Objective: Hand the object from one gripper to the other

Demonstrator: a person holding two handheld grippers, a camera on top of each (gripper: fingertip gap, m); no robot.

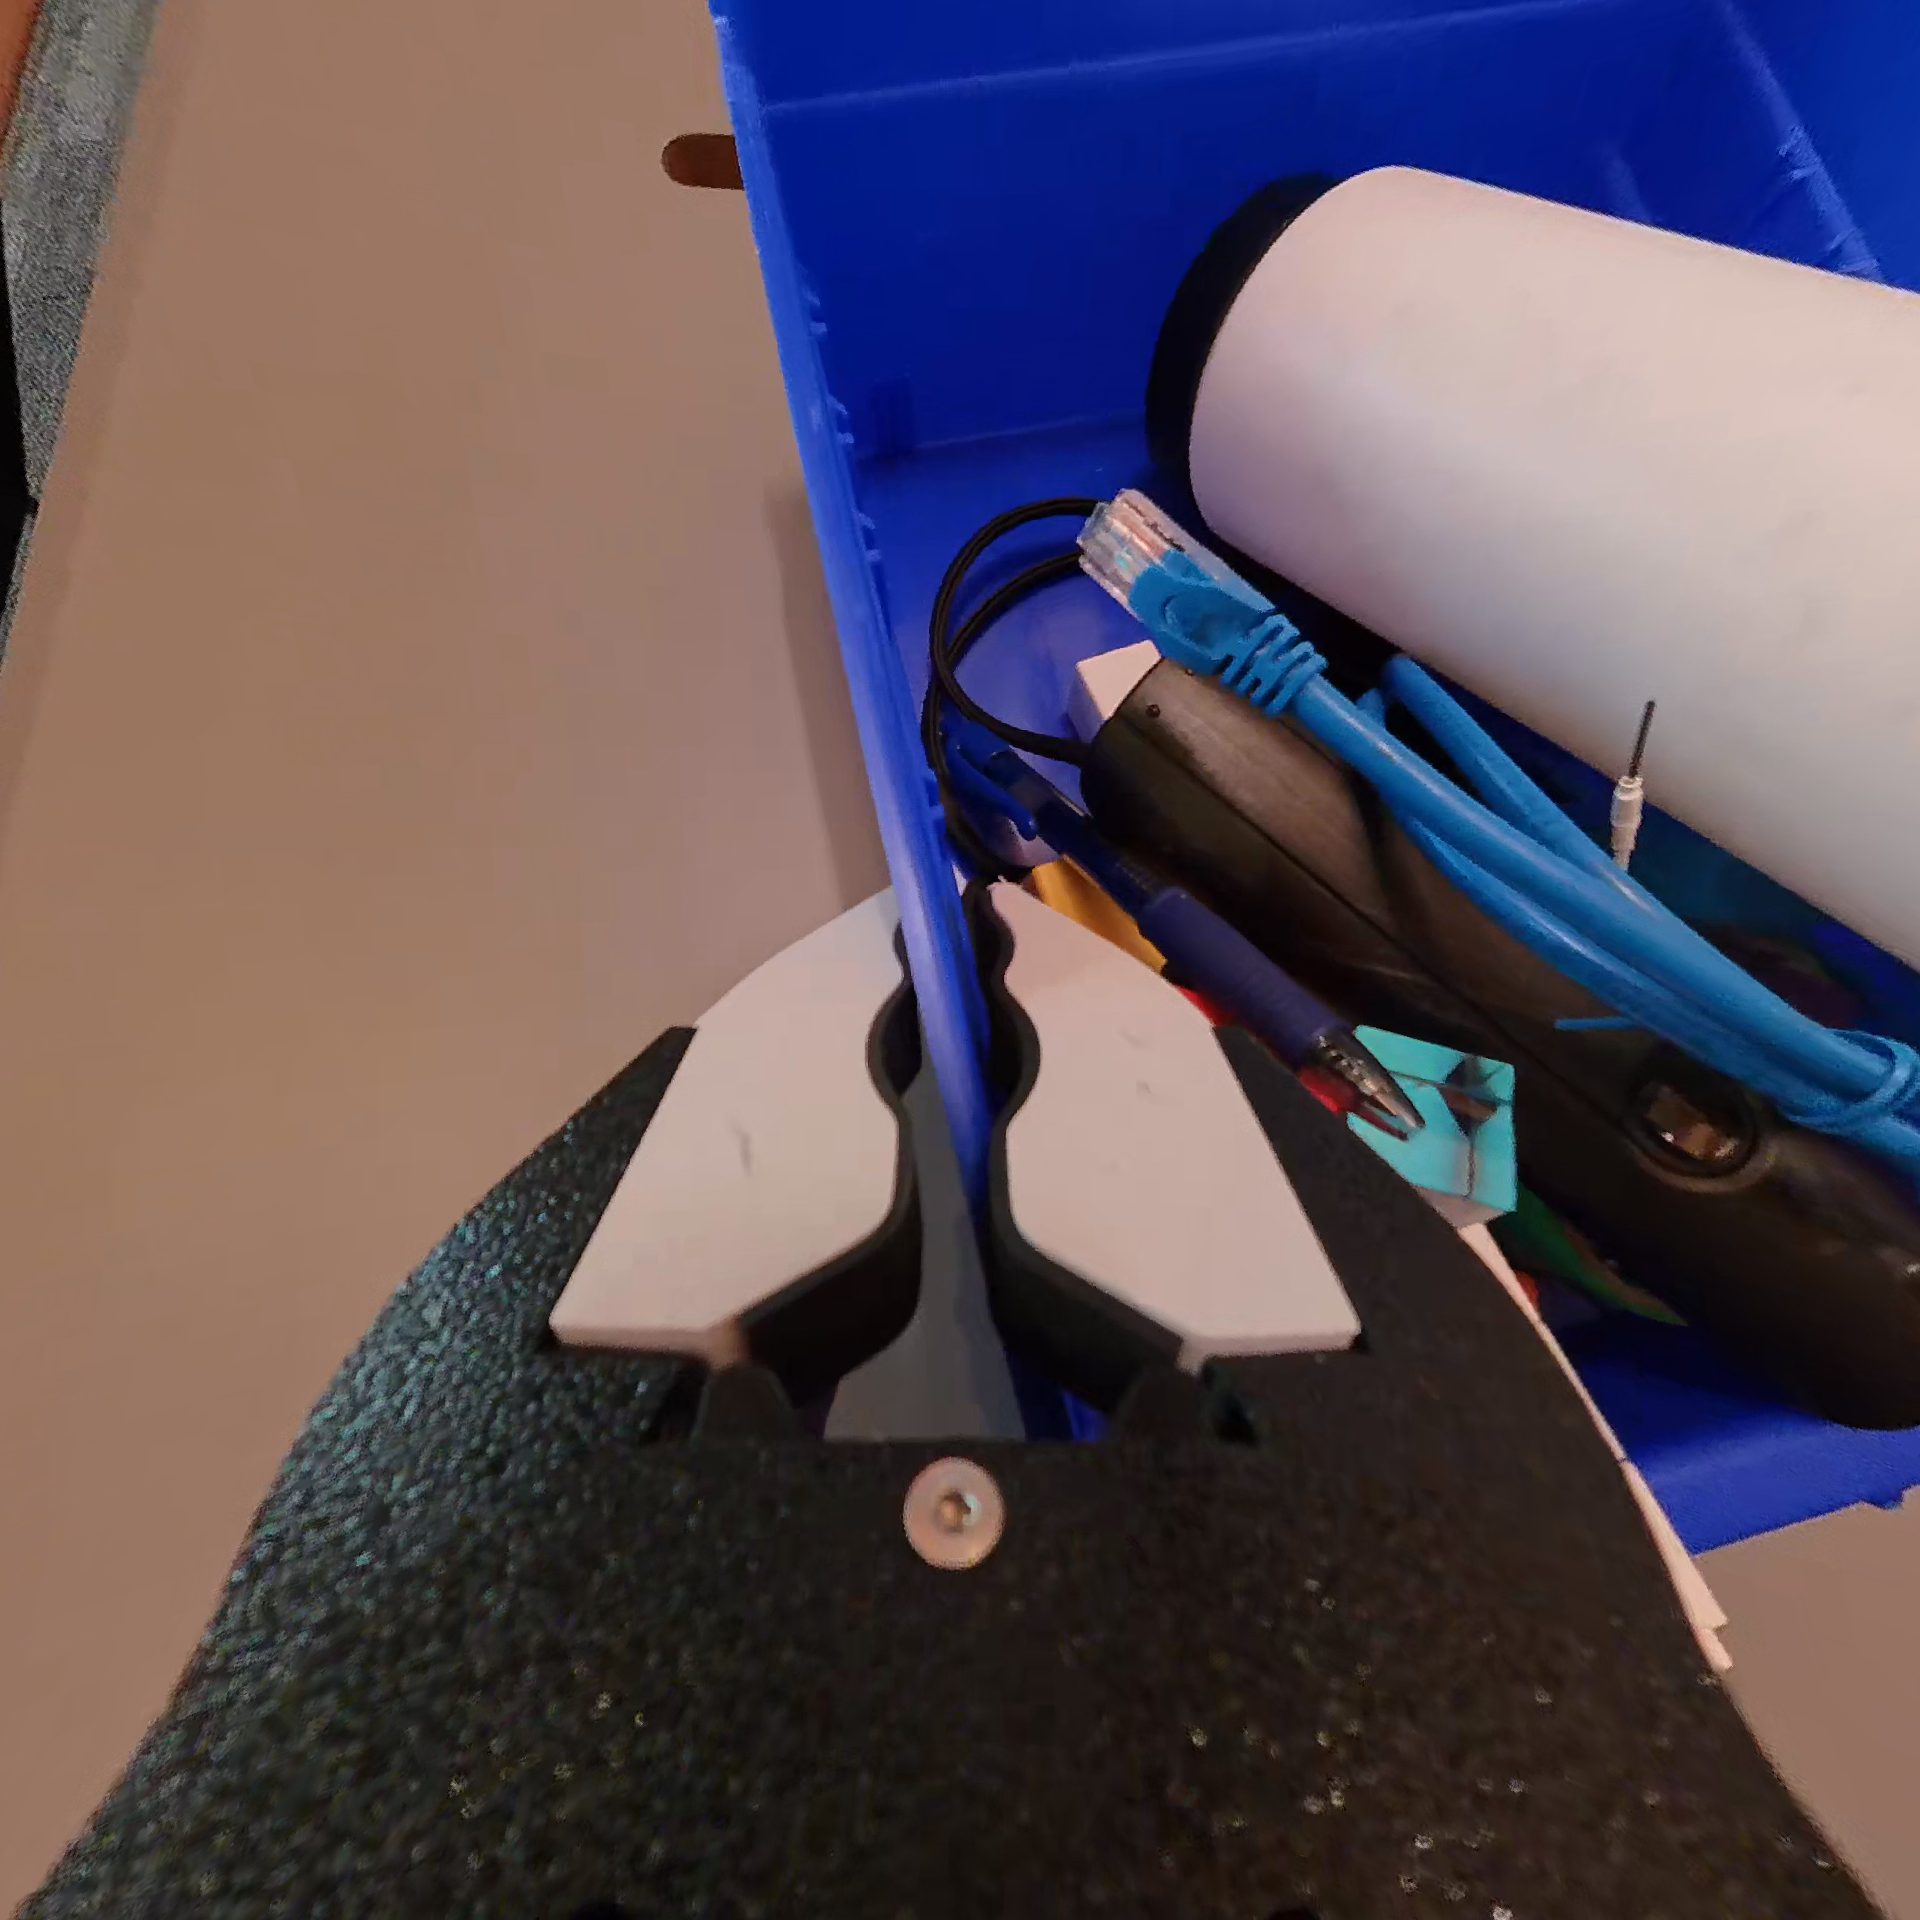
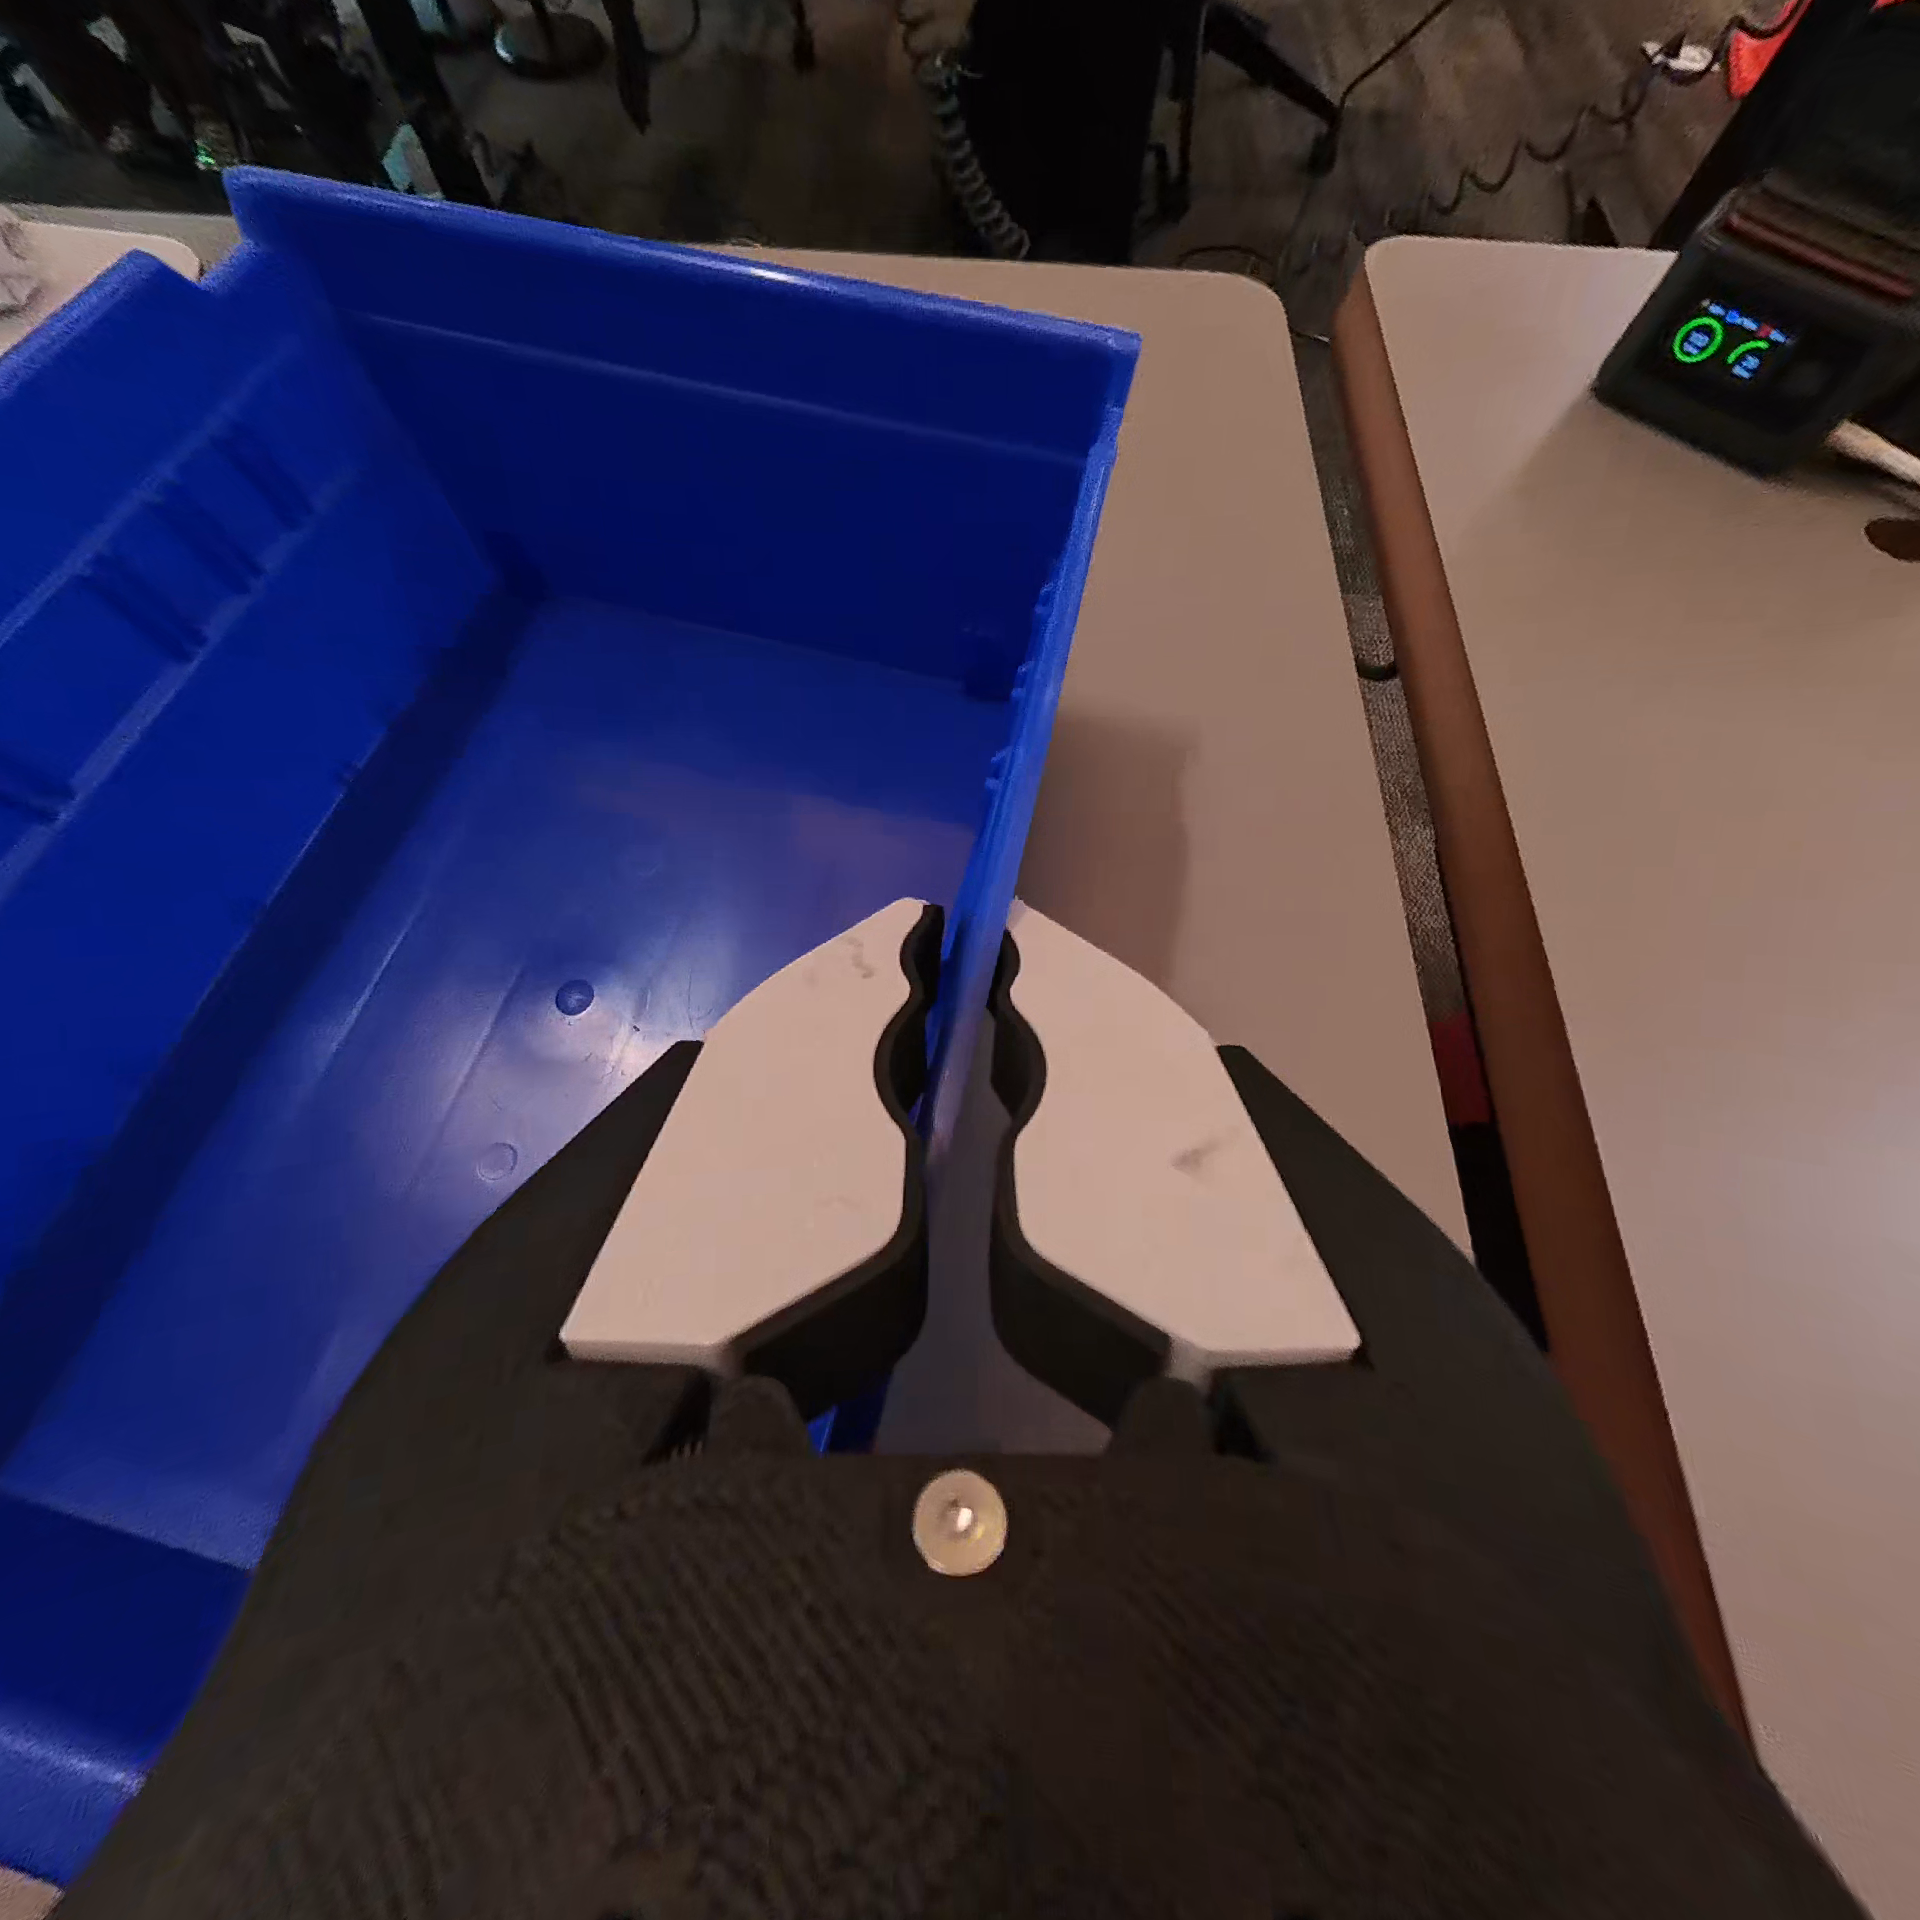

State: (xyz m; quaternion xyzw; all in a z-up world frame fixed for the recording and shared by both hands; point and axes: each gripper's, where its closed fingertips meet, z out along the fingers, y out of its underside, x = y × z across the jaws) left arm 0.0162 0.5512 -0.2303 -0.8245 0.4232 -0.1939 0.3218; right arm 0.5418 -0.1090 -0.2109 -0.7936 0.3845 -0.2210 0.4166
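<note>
Left claw (image 1: 951, 925) closed on the side wall of a blue bin (image 1: 935, 416) filled with clutter: a white cylinder (image 1: 1558, 499), a blue network cable (image 1: 1351, 727), a pen (image 1: 1236, 966) and a black tool (image 1: 1351, 935). Right claw (image 2: 966, 935) closed on the wall of a second, empty blue bin (image 2: 623, 520). Both bins rest on the worktop (image 2: 1195, 623). No object is yet picked out for the handover; the candidates lie in the cluttered bin. Probable risks: the thin walls slipping from the pinch, or a tilted bin spilling its tangled contents.
</note>
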